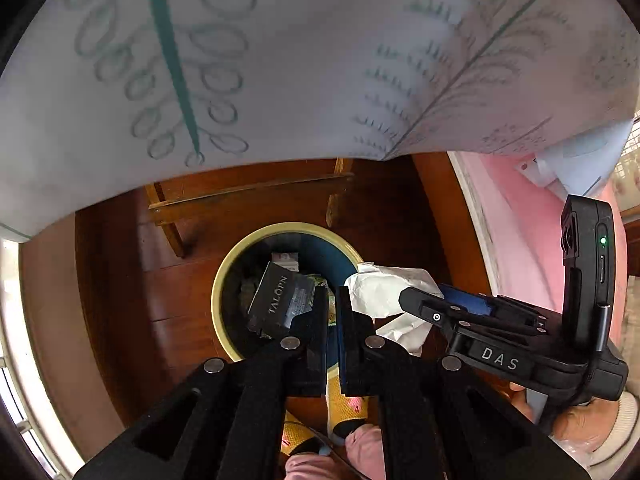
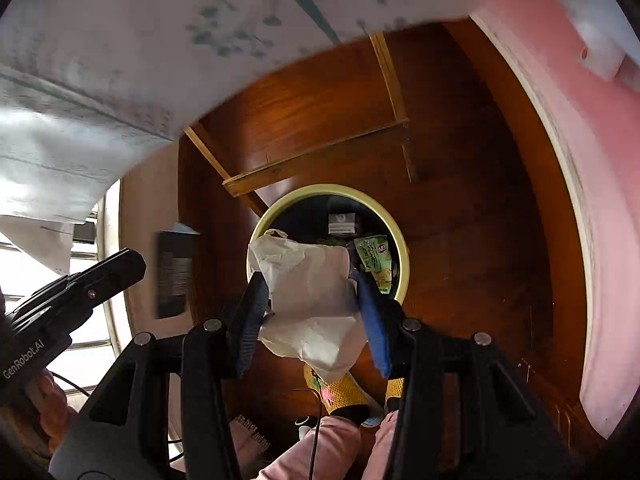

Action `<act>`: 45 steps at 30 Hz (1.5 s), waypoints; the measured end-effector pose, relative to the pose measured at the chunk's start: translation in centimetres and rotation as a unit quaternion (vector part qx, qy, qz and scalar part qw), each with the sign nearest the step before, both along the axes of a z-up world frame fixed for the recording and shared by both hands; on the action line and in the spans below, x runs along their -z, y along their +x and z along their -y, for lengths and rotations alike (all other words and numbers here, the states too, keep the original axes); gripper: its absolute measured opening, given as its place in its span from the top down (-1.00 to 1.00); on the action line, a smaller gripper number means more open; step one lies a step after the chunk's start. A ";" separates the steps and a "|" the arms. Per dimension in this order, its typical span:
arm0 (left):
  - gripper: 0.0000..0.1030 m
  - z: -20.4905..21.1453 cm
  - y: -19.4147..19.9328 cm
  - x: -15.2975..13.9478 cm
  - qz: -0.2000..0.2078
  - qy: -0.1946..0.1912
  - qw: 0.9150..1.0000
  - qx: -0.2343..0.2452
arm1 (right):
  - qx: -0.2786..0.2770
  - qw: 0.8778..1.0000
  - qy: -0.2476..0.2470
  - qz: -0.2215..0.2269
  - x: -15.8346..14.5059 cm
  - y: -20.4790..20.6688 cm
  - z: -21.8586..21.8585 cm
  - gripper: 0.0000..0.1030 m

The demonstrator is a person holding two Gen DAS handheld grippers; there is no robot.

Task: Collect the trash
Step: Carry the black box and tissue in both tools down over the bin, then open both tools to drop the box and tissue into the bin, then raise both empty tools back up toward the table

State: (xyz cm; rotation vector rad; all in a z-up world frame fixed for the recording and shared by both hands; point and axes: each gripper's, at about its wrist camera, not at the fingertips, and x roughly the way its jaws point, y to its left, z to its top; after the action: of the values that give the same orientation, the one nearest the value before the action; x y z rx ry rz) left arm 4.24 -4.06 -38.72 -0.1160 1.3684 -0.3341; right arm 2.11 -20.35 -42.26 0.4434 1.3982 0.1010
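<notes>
Above a yellow-rimmed bin (image 2: 402, 248) on a wooden floor (image 2: 460, 208), both grippers are pointing steeply downward. Much of the bin's contents is lying in shadow; only a green snack wrapper (image 2: 376, 258) and a small grey box (image 2: 341, 222) are reading clearly. The right gripper (image 2: 312, 300) is clamping a crumpled white paper (image 2: 308, 300) between blue pads, partly covering the bin's mouth. The left gripper (image 1: 332, 308) is showing its jaws drawn together; a black carton (image 1: 280, 300) is sitting beside its tip, though whether it is pinched cannot be told. A patterned tablecloth (image 1: 320, 60) is blurring overhead.
</notes>
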 end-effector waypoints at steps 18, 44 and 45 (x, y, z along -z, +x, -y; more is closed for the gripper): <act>-0.45 -3.4 -2.0 1.3 0.002 0.043 0.996 -0.074 | -0.044 0.999 0.004 0.000 3.2 -0.3 -0.4 -0.17; -0.45 -3.0 -5.1 -20.6 0.049 0.069 0.993 -0.079 | -0.106 0.993 -0.016 0.041 -17.0 -1.3 -2.3 -0.25; -0.45 -3.0 -5.1 -21.4 0.052 0.073 0.993 -0.079 | -0.110 0.993 -0.018 0.044 -17.9 -1.4 -2.4 -0.25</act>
State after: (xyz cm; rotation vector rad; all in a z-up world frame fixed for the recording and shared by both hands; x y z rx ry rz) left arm -0.87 -1.07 -17.32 -0.0837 1.2678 -0.1043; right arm 0.73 -17.90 -24.40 0.2507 1.3558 0.2725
